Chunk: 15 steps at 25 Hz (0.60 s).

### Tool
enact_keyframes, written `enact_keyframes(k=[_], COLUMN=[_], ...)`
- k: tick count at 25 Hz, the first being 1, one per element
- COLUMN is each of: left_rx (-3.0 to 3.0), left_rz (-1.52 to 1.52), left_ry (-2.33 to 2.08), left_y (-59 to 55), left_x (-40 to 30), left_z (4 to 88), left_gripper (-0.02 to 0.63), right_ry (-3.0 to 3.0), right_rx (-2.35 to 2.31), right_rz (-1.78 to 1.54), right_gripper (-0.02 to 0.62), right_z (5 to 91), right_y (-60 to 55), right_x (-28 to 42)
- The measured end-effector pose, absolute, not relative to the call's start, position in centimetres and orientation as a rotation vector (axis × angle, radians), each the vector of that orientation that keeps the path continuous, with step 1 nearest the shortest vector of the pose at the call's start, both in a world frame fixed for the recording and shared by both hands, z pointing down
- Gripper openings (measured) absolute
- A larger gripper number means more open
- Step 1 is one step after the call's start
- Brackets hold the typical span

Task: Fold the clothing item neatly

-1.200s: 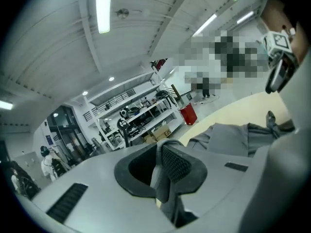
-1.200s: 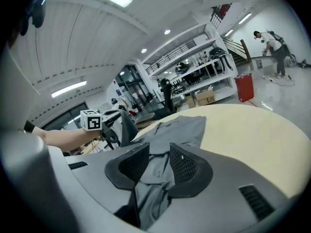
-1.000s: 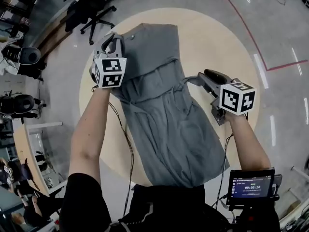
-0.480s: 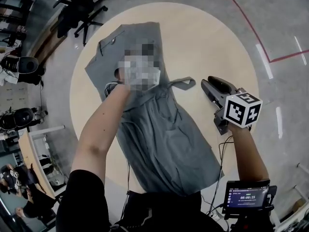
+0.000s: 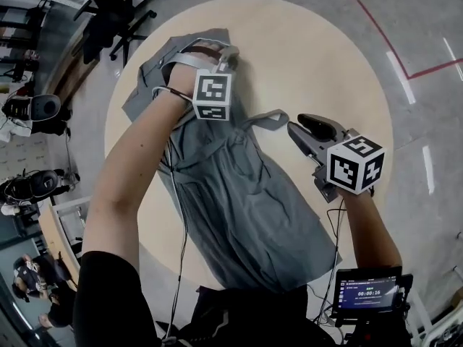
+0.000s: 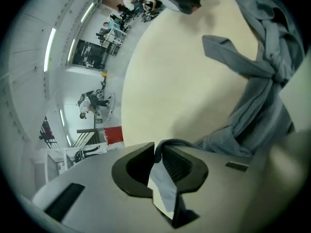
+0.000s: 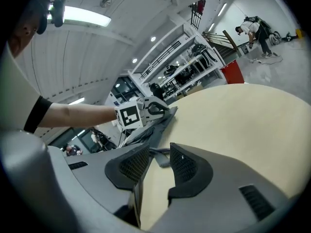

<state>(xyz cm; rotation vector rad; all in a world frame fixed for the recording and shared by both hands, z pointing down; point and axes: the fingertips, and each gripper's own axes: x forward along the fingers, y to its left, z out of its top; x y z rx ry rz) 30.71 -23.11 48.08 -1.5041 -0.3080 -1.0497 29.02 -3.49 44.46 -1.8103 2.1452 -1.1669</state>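
Note:
A grey garment (image 5: 246, 194) lies lengthwise on the round beige table (image 5: 325, 63), its near end hanging over the front edge. My left gripper (image 5: 228, 55) is at the garment's far end, shut on a fold of grey cloth (image 6: 163, 178) that runs up between its pads. The rest of the garment (image 6: 265, 81) trails bunched to the right in the left gripper view. My right gripper (image 5: 295, 127) hovers at the garment's right side, open, just short of a narrow sleeve end (image 5: 271, 119). In the right gripper view that sleeve end (image 7: 160, 158) lies beyond the parted jaws (image 7: 159, 154).
A black office chair (image 5: 108, 20) stands on the floor beyond the table's far left. A small screen (image 5: 369, 291) is mounted near my body at the lower right. Red floor tape (image 5: 427, 71) runs at the right. A person (image 7: 252, 30) stands far off by shelving.
My left gripper has carried its cloth from the garment's left edge rightwards and farther away, over the upper part. The right gripper has stayed beside the sleeve end.

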Motion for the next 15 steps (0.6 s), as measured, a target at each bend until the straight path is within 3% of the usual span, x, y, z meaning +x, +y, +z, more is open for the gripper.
enact_keyframes(k=[1,2,3,10,15], left_rx=[-1.533,-1.581,-1.634,-2.110,-2.421], left_rz=[-1.055,-1.065,-1.074,-1.095,-1.079], left_ry=[-0.310,-0.308,-0.307,-0.115,0.316], left_y=[-22.9,-22.7,-22.6,-24.8,-30.7], left_x=[31.4,31.9,32.3,30.4,21.5], left_z=[47.8,47.5,47.3,45.1,41.8], left_gripper=[0.056,0.140,0.167,0.216,0.216], right_ry=[2.139,2.129,2.117,2.078,2.113], right_rx=[-1.813,-1.815,-1.820,-1.846,-1.831], right_rz=[-1.173,-1.179,-1.180,-1.160,-1.150], right_gripper=[0.130,0.130,0.130,0.130,0.130], right_z=[44.7,44.7,44.7,44.1,43.8], right_y=[-3.3,-3.2,-3.2,-3.4,-4.0], right_x=[29.1,29.2,29.5,30.5,30.0])
